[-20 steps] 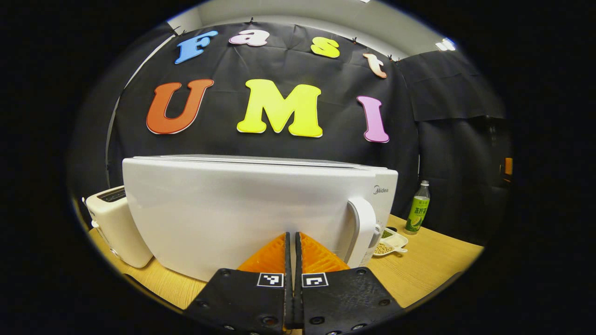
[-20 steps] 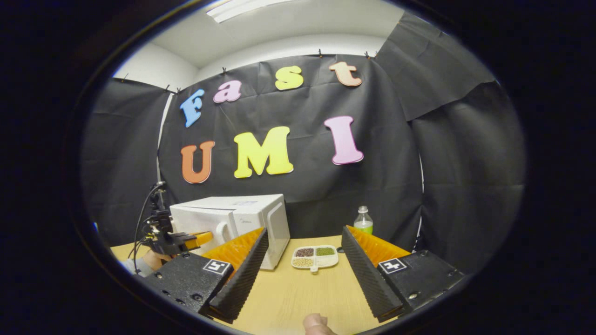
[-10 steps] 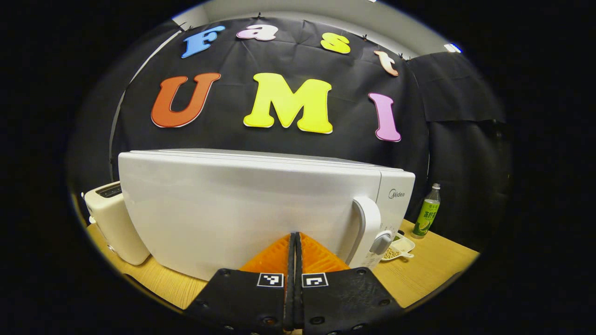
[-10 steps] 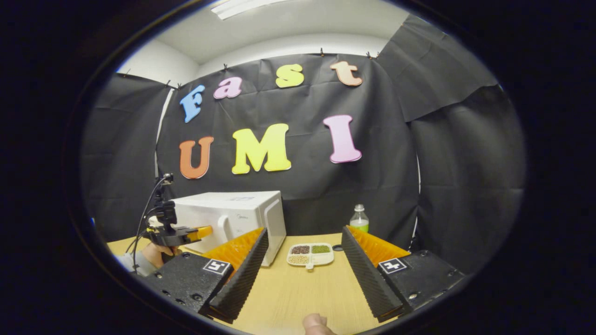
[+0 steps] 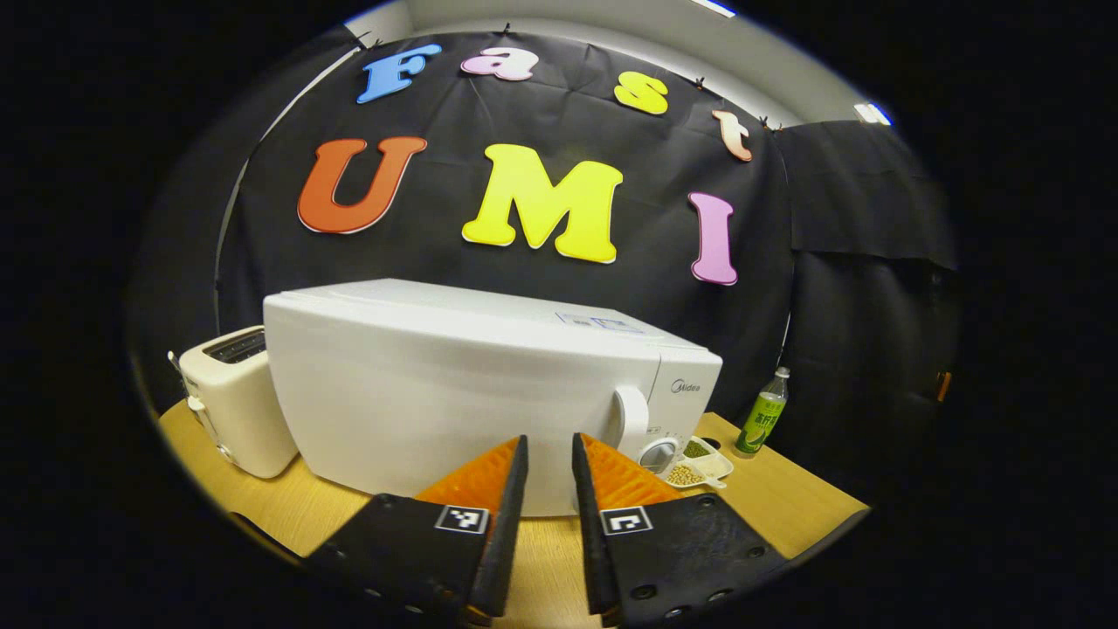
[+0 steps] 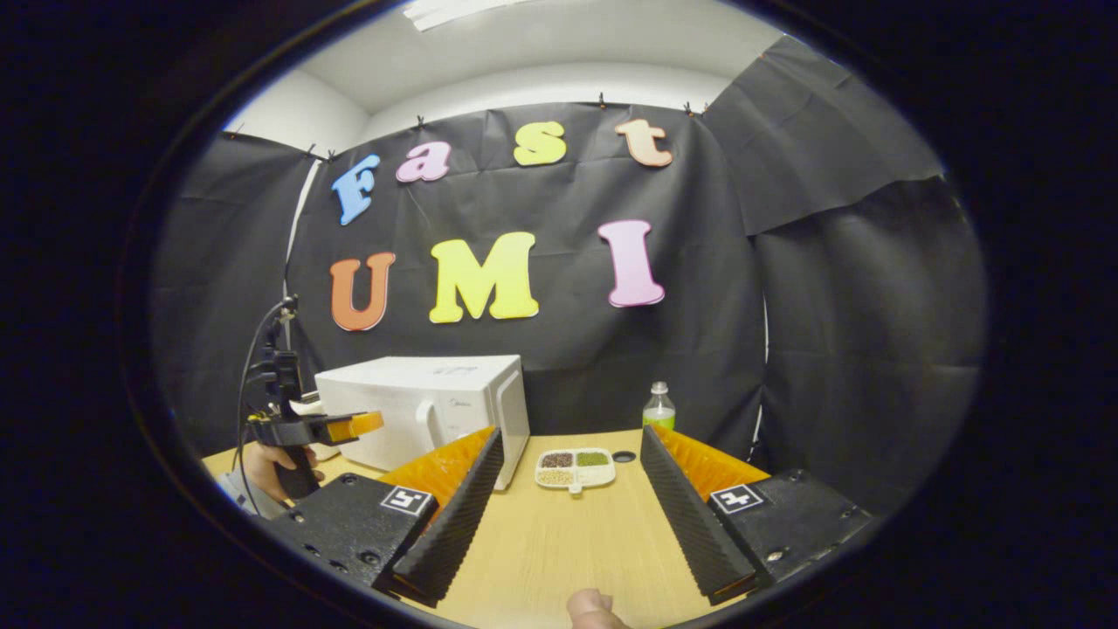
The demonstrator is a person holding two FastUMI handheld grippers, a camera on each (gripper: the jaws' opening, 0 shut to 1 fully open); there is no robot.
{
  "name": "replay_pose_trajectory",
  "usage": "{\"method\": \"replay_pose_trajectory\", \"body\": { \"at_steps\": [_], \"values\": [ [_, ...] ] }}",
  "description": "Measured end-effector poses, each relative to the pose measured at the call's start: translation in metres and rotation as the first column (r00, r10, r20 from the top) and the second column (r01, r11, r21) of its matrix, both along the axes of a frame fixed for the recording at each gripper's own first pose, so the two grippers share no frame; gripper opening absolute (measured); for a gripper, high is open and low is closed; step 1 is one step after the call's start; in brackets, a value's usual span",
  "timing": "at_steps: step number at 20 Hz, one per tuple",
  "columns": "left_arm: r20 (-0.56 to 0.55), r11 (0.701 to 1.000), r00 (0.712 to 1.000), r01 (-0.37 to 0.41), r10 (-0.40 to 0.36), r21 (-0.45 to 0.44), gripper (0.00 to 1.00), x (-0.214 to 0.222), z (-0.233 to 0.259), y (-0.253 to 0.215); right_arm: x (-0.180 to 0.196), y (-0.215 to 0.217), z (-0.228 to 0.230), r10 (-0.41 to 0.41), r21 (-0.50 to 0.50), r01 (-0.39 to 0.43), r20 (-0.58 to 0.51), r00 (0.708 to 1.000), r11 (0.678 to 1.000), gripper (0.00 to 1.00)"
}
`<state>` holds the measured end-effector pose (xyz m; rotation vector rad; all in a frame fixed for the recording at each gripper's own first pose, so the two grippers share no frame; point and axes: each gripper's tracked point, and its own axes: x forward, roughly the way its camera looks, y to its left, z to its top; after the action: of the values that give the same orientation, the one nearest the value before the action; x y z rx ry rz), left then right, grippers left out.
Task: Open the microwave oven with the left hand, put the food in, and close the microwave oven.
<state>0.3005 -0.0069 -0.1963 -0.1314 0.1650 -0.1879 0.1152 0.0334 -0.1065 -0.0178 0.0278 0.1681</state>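
Left gripper view: left gripper (image 5: 548,454) has just a narrow gap, holding nothing, aimed at the microwave (image 5: 454,384) door. Door's shut, long side runs left-right on the table (image 5: 786,498), handle (image 5: 629,419) at its right end. The food tray (image 5: 694,463) is half hidden behind that corner. A toaster (image 5: 236,402) sits left and a bottle (image 5: 758,424) right, label too small to make out.

Right gripper view: right gripper (image 6: 568,463) spread wide and empty above the table, tray (image 6: 575,467) between microwave (image 6: 428,406) and bottle (image 6: 659,407).

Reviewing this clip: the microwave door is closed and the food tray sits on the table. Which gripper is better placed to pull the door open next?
Left. The left gripper faces the microwave close up, slightly open, near its handle. The right gripper sits farther back, wide open, aimed at the food tray.
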Motion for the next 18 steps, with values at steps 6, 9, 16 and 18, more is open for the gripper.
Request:
{"method": "replay_pose_trajectory", "body": {
  "at_steps": [6, 9, 16, 18],
  "values": [
    [0.065, 0.993, 0.996, -0.064, 0.058, 0.099, 0.95, -0.092, 0.071, 0.024, -0.032, 0.009, 0.03, -0.023, 0.001, 0.023, 0.041, 0.999, 1.0, 0.92],
    [0.098, 0.988, 0.991, -0.098, 0.087, 0.117, 0.95, -0.141, 0.111, 0.037, -0.047, 0.012, 0.052, -0.029, 0.027, 0.027, 0.062, 0.998, 0.999, 0.92],
    [0.157, 0.967, 0.969, -0.211, 0.189, 0.141, 0.95, -0.243, 0.164, 0.068, -0.087, 0.014, 0.101, -0.04, 0.046, 0.034, 0.157, 0.987, 0.998, 1.0],
    [0.169, 0.966, 0.965, -0.223, 0.2, 0.129, 0.95, -0.263, 0.164, 0.069, -0.09, 0.022, 0.098, -0.029, 0.034, 0.024, 0.141, 0.99, 0.999, 0.91]
  ]
}}
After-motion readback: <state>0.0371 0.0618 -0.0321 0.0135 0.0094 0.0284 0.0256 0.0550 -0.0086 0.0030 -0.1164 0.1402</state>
